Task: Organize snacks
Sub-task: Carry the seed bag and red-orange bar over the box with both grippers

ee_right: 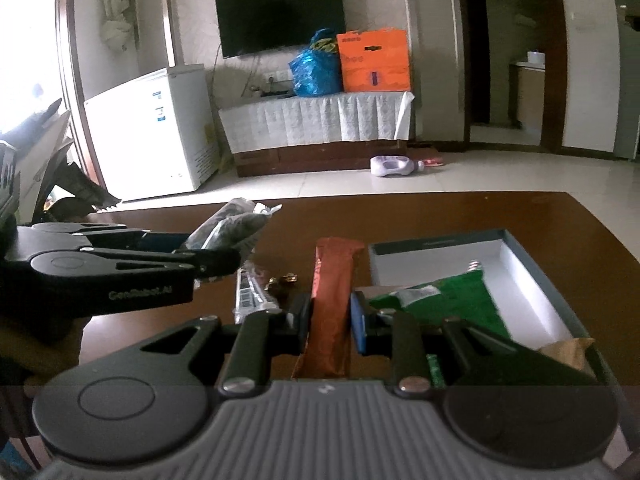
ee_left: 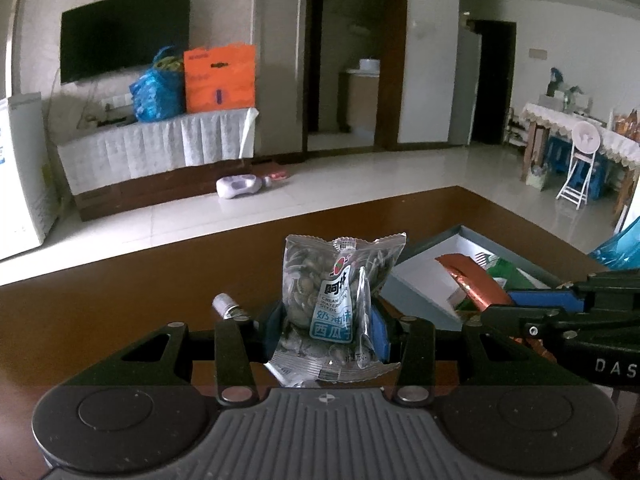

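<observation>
A clear packet of watermelon seeds (ee_left: 340, 300) stands upright between the pads of my left gripper (ee_left: 326, 330), which is shut on it above the brown table (ee_left: 140, 300). In the right wrist view that packet (ee_right: 230, 230) shows at the left, held by the left gripper (ee_right: 200, 256). My right gripper (ee_right: 330, 322) is shut on an orange-brown snack bar (ee_right: 334, 300); the same bar (ee_left: 476, 282) appears at the right of the left wrist view. A grey box with a white inside (ee_right: 520, 268) lies to the right, holding a green packet (ee_right: 452, 300).
A small bottle (ee_left: 226, 306) lies on the table by my left fingers. A long clear-wrapped snack (ee_right: 252, 294) and a small gold-wrapped sweet (ee_right: 284, 280) lie left of the bar. A tan packet (ee_right: 568, 350) sits at the box's near corner. Beyond the table is tiled floor.
</observation>
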Motion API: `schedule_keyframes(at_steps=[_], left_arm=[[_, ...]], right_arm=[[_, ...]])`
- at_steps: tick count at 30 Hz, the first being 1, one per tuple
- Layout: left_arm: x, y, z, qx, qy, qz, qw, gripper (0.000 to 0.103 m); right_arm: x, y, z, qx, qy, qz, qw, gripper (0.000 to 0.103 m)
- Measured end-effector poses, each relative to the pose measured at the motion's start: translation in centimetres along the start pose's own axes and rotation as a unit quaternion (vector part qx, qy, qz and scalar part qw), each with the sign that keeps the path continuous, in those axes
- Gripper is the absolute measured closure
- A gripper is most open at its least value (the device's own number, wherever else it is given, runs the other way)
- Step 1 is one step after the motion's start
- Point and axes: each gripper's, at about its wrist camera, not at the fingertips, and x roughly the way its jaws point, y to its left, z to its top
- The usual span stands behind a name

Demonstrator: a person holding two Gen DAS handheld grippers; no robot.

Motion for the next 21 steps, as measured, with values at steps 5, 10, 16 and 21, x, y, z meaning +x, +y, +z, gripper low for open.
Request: schedule_keyframes(at_steps=[5, 10, 16, 21], left_arm=[[0.3, -1.1, 0.1, 0.004, 0.000, -0.009, 1.0000, 0.058], [0.7, -2.2, 0.7, 0.005, -0.003, -0.024, 0.9997, 0.058], [1.0, -3.8, 1.2, 0.003, -0.008, -0.045, 0.9989, 0.058], [1.4, -5.7, 1.2, 0.018, -0.010, -0.063, 0.9978, 0.058]], right_arm=[[-1.4, -1.0, 0.2, 0.009, -0.011, -0.011, 1.000, 0.081], [-2.8, -2.2, 0.6, 0.016, -0.022, -0.022, 0.999, 0.081], [-4.1, -3.9, 0.7, 0.026, -0.029, -0.040, 0.998, 0.081], [-5.0, -5.4, 0.4, 0.034, -0.031, -0.057, 0.997, 0.081]])
